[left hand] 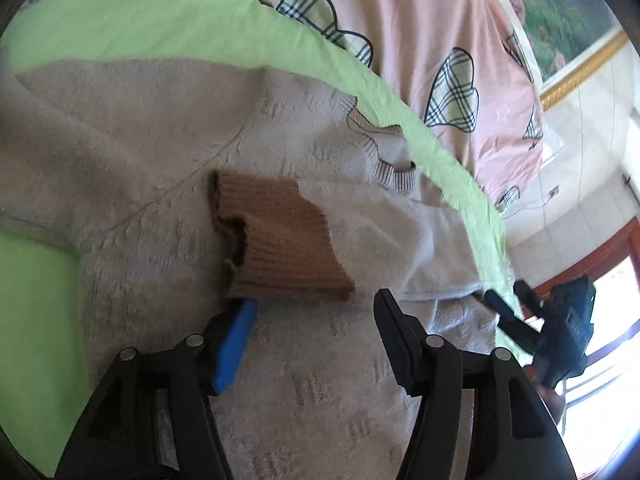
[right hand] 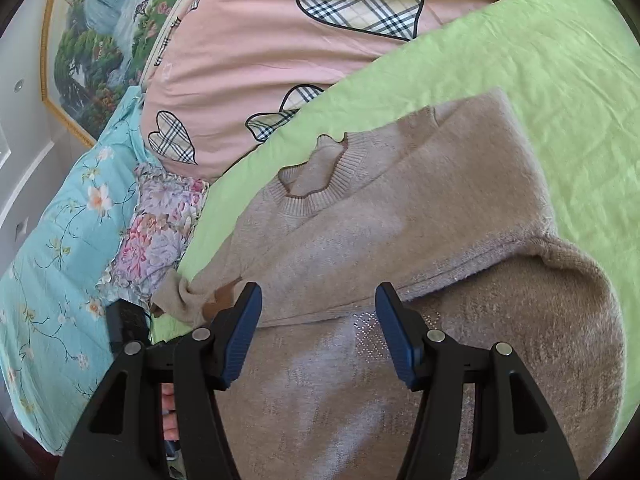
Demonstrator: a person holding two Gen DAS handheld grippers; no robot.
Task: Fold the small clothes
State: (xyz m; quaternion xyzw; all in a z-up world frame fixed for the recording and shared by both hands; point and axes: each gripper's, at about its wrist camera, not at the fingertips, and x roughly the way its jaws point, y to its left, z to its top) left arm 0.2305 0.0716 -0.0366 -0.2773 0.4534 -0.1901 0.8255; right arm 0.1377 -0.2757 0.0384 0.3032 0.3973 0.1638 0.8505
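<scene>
Daylight was bright, coming from a window right of the left gripper; the panes were blown out white. Soft, low-contrast light lay on the sweater, with shallow shadows under the brown cuff just ahead of its fingers. In the right wrist view a pale glare patch sat on the knit between the right gripper fingers. Both views showed strong fisheye bending and dark vignette corners. The left edge of the left view was smeared and soft; finger bases were slightly blurred.
</scene>
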